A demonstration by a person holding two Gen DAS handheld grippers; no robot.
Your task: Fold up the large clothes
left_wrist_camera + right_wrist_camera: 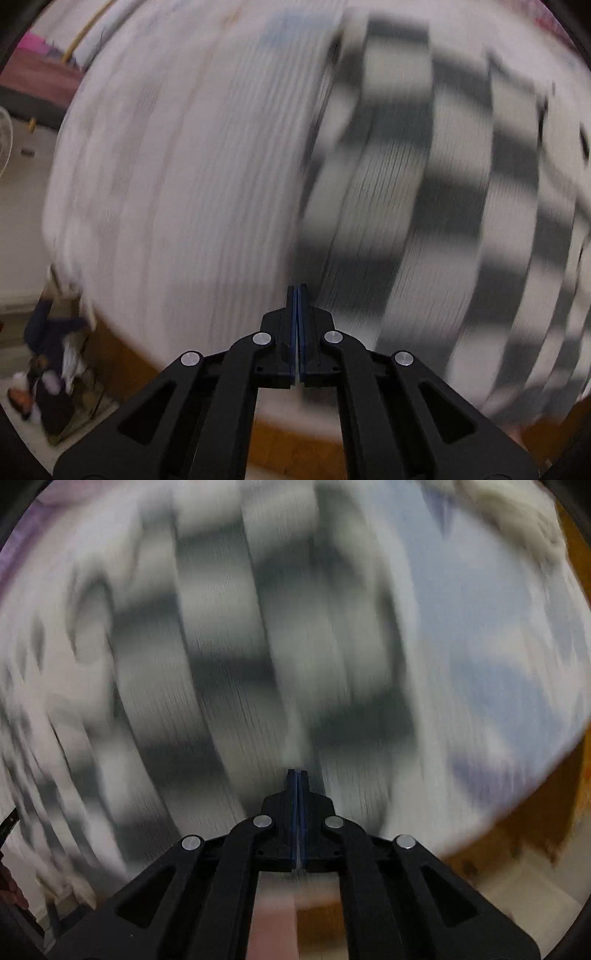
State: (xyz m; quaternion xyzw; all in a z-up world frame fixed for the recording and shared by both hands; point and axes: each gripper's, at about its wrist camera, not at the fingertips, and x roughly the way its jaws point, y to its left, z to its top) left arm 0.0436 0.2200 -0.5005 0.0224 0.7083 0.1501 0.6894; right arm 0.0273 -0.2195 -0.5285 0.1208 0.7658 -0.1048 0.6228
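Garment point(443, 177) blurred, black-and-white checked, spread on pale sheet point(184, 166)

Motion blur smears the checked garment point(443, 184) and pale sheet point(184, 166) — folds and edges unreadable.

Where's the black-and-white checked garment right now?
The checked garment lies on the pale sheet, right of the left tool, and centre-left in the right wrist view.
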